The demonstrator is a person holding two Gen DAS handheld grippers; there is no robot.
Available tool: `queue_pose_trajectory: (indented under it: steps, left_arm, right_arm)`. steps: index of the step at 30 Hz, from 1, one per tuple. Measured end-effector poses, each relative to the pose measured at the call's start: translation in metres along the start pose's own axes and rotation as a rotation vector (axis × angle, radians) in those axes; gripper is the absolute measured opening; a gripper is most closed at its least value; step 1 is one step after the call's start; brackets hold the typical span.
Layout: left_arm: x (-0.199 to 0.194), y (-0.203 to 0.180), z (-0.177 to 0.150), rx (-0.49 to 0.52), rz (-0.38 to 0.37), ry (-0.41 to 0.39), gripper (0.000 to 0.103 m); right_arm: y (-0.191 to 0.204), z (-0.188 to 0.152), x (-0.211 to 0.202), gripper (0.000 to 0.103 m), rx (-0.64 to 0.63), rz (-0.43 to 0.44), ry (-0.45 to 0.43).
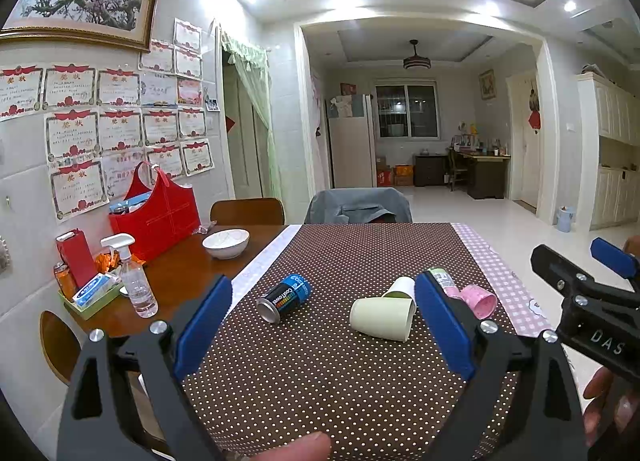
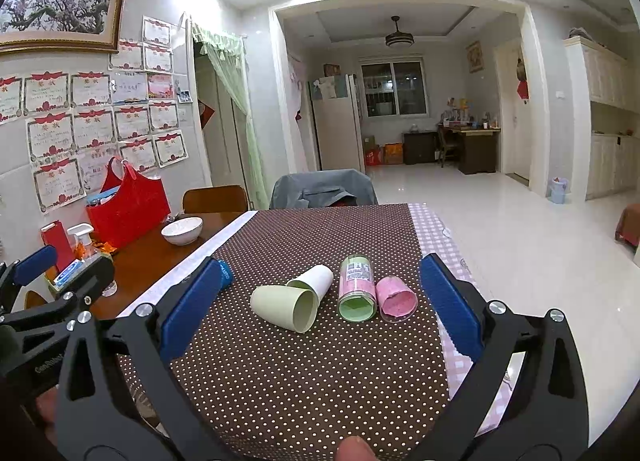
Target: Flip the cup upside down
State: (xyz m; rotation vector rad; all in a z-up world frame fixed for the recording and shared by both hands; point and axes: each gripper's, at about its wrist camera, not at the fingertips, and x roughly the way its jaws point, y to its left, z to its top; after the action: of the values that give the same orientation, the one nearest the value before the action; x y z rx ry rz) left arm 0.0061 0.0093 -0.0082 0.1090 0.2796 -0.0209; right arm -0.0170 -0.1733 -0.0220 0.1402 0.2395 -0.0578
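A pale green cup [image 1: 382, 317] [image 2: 285, 307] lies on its side on the brown dotted tablecloth [image 1: 320, 373] [image 2: 312, 373]. A white paper cup [image 1: 400, 287] [image 2: 312, 281] lies on its side just behind it. A clear cup with green and pink contents [image 2: 357, 288] [image 1: 442, 277] and a pink cup [image 2: 397, 298] [image 1: 479, 300] lie to the right. My left gripper [image 1: 324, 307] is open and empty, above the cloth in front of the cups. My right gripper [image 2: 320, 293] is open and empty, in front of the cups; it also shows in the left wrist view [image 1: 584, 265].
A dark can with a blue end [image 1: 285, 297] lies on the cloth to the left. On the bare wood at left stand a white bowl [image 1: 226, 243], a red bag [image 1: 158, 213], a spray bottle [image 1: 134, 277] and a small tray of items [image 1: 92, 293]. Chairs stand behind the table.
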Motion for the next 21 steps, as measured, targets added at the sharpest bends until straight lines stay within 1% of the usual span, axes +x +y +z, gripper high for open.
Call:
queue_pose_trajectory:
  steps: [21]
  left_arm:
    - [0.0031, 0.0013, -0.0003, -0.005, -0.005, 0.008, 0.091]
  right_arm:
    - [0.0008, -0.0005, 0.0023, 0.097, -0.007, -0.002, 0.006]
